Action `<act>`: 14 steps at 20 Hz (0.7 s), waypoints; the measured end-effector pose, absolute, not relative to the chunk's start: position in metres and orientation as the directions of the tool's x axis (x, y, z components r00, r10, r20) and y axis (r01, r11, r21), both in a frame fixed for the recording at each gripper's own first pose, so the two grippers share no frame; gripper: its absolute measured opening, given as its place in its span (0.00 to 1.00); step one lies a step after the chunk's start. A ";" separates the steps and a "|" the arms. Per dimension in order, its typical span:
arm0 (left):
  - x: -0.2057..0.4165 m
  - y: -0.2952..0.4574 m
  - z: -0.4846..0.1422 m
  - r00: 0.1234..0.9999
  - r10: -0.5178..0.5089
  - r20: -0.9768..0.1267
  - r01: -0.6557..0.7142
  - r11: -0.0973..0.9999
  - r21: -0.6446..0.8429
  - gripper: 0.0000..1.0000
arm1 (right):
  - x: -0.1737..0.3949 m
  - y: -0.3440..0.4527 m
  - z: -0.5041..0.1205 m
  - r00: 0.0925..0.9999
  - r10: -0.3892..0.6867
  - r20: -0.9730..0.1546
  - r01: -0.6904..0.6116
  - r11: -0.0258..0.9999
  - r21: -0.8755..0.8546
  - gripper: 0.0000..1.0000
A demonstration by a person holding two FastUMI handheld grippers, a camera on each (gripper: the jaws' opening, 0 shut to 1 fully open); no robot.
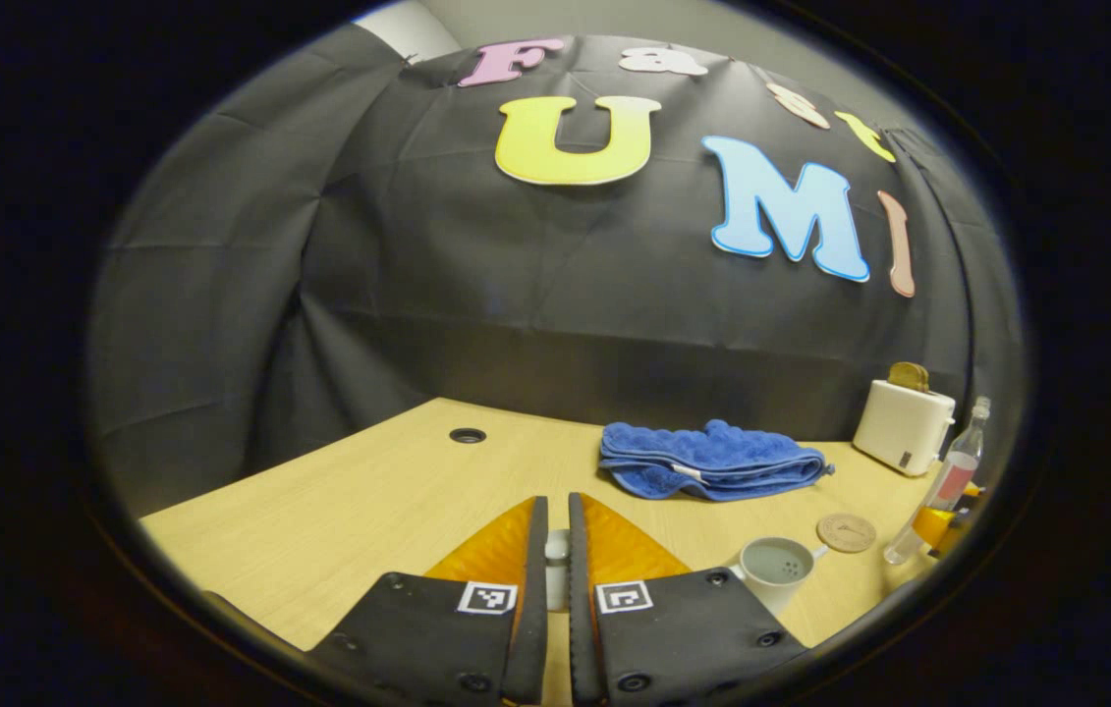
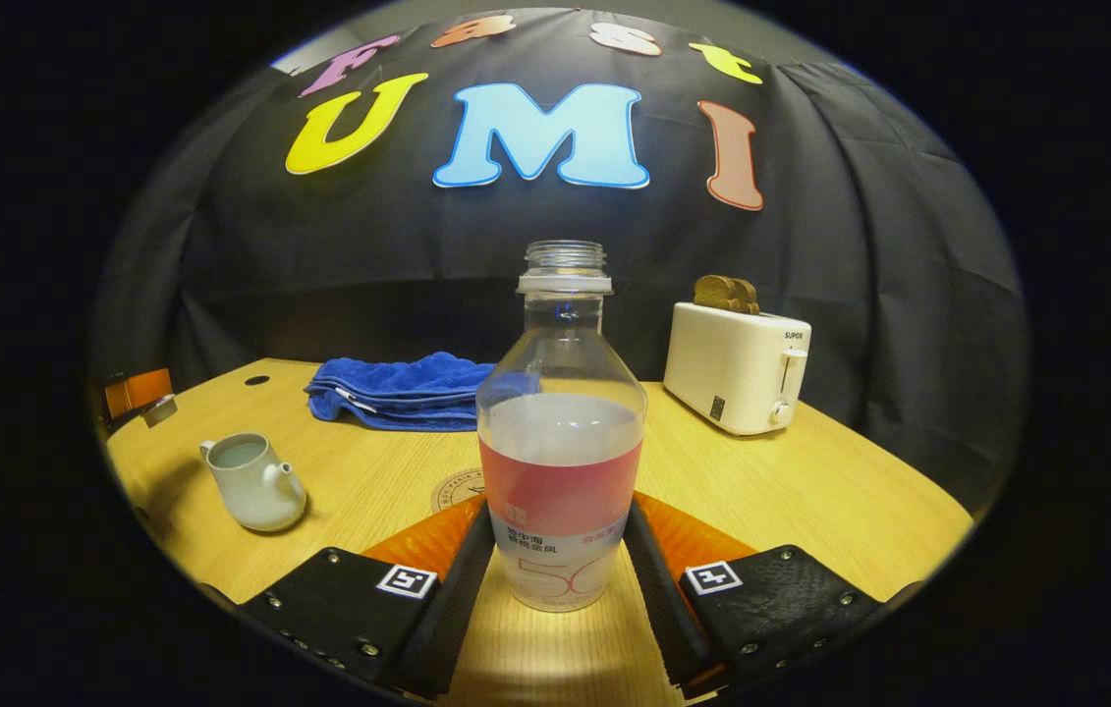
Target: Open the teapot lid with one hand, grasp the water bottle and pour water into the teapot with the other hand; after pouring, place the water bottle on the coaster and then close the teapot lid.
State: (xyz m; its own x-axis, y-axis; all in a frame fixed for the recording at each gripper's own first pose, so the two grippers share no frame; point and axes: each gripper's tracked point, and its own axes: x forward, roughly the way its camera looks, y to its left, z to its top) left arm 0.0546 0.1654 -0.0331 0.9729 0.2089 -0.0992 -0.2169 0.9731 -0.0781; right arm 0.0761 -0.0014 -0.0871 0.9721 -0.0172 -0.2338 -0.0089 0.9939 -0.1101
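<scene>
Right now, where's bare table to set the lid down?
Free: the wide stretch left of the blue towel, around the cable hole; also the bare wood right of the toaster. Crowded: the teapot, coaster and water bottle sit close together.

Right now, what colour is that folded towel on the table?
Blue. The folded towel shows best in the left gripper view.

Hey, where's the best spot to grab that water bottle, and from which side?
Grip the bottle low on its straight labelled body, coming in level from the near side. It stands upright with no cap, and the body narrows toward the neck, so a higher hold could slip. The right claw already has a finger on each side of that lower section.
</scene>
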 end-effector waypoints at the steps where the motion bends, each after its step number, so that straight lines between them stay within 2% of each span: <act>1: 0.055 0.164 -0.034 0.973 0.205 -0.101 -0.214 0.974 -0.078 0.16 | 0.076 -0.003 -0.086 0.974 -0.030 -0.224 -0.002 0.990 -0.141 0.77; 5: 0.056 0.160 -0.037 0.975 0.193 -0.110 -0.202 0.976 -0.081 0.17 | 0.078 -0.011 -0.071 0.980 -0.084 -0.180 0.029 0.958 -0.286 0.77; 9: 0.057 0.158 -0.040 0.975 0.186 -0.124 -0.196 0.978 -0.070 0.16 | 0.079 -0.007 -0.060 0.985 -0.091 -0.147 0.029 0.925 -0.378 0.77; 14: 0.057 0.160 -0.040 0.973 0.193 -0.127 -0.201 0.978 -0.058 0.16 | 0.083 -0.004 -0.042 0.990 -0.123 -0.069 0.066 0.838 -0.542 0.76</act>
